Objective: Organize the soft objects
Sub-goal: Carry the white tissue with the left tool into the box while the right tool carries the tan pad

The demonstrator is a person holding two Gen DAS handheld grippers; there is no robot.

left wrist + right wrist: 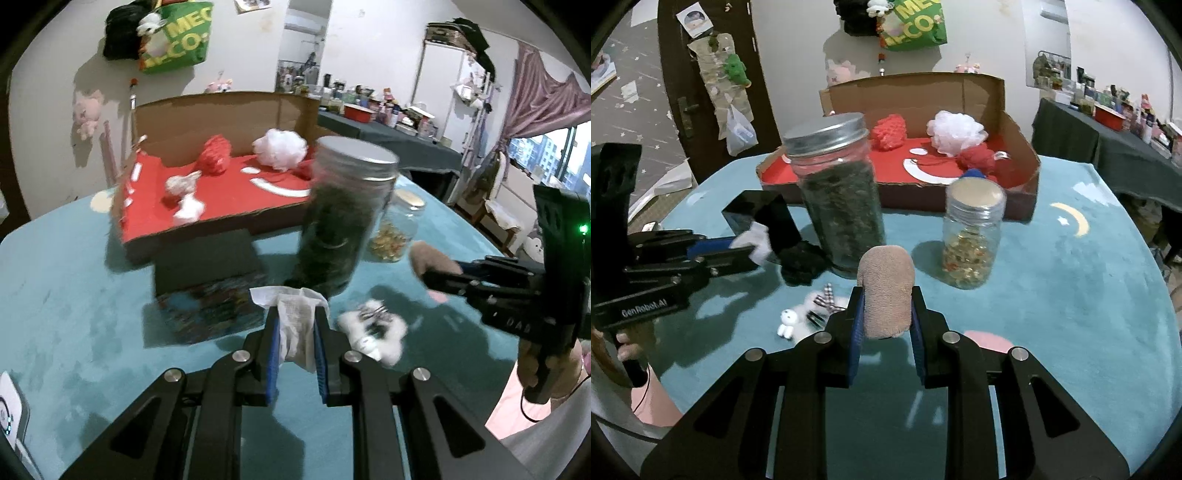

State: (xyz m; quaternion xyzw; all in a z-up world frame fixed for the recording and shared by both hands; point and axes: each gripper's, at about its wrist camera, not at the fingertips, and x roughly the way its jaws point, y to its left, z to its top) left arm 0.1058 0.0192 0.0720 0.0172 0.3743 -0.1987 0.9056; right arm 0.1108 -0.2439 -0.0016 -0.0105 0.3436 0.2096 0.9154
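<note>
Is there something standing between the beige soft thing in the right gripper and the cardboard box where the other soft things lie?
Yes. In the right wrist view the tall jar and the small jar stand on the table between the beige soft piece, held by the right gripper, and the cardboard box. A gap between the jars looks passable.

Tall jar (837,195) of dark leaves ahead of the tongs; smaller jar (971,240) of golden bits to its right.

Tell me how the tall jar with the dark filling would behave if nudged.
The tall jar stands high on a narrow base, so it would probably tip rather than slide. The soft teal cloth under it likely adds drag. Its clear wall looks like glass, possibly fragile.
</note>
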